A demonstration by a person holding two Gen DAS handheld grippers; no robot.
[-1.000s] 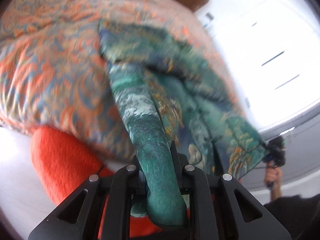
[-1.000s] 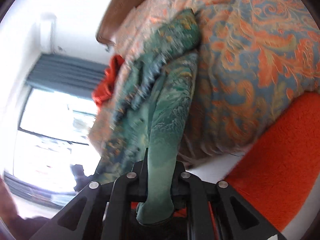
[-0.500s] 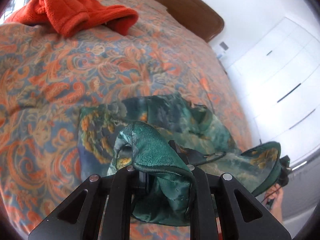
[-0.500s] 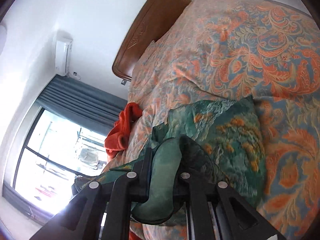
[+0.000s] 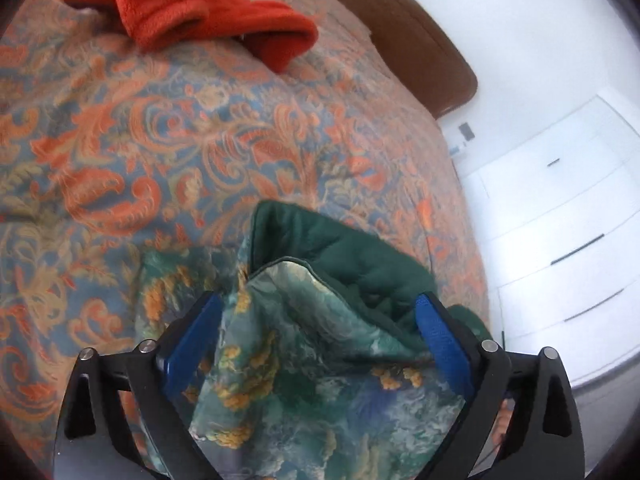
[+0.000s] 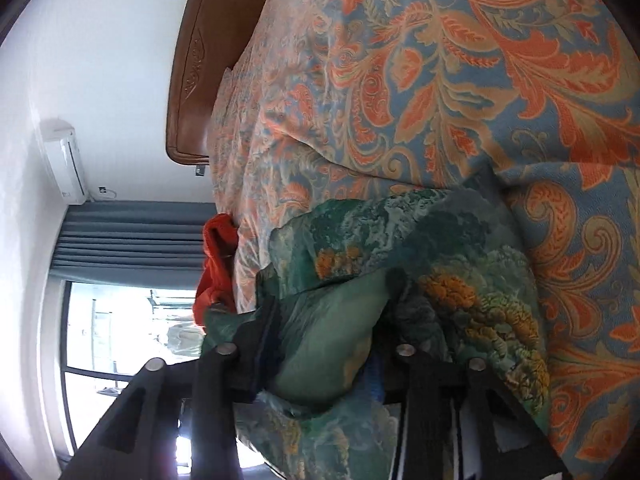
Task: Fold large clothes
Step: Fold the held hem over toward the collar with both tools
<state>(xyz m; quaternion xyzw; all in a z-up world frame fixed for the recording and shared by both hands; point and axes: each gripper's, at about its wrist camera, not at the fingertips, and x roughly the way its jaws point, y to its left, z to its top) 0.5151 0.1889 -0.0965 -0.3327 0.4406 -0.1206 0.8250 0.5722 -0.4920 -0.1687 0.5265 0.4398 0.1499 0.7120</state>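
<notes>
Both grippers hang over a green printed garment (image 5: 304, 344) lying bunched on the bedspread (image 5: 120, 152). Left gripper (image 5: 316, 320) jaws are opening and stand wide: the blue pads (image 5: 192, 340) are clear of the cloth, which mounds loose between them, its dark green lining (image 5: 332, 248) turned up behind. Right gripper (image 6: 328, 320) jaws are opening too; a pale green fold (image 6: 328, 344) bulges between them, and whether the pads press on it is hard to tell, since the right finger is mostly buried in cloth. The garment's near edge is cut off at the bottom of both views, so its full shape cannot be made out. An orange fleece (image 5: 208, 4) lies further up the bed, partly cropped at the top. Beyond it stands a brown headboard (image 6: 200, 60), and a white dresser (image 5: 560, 232) is washed out by glare.
</notes>
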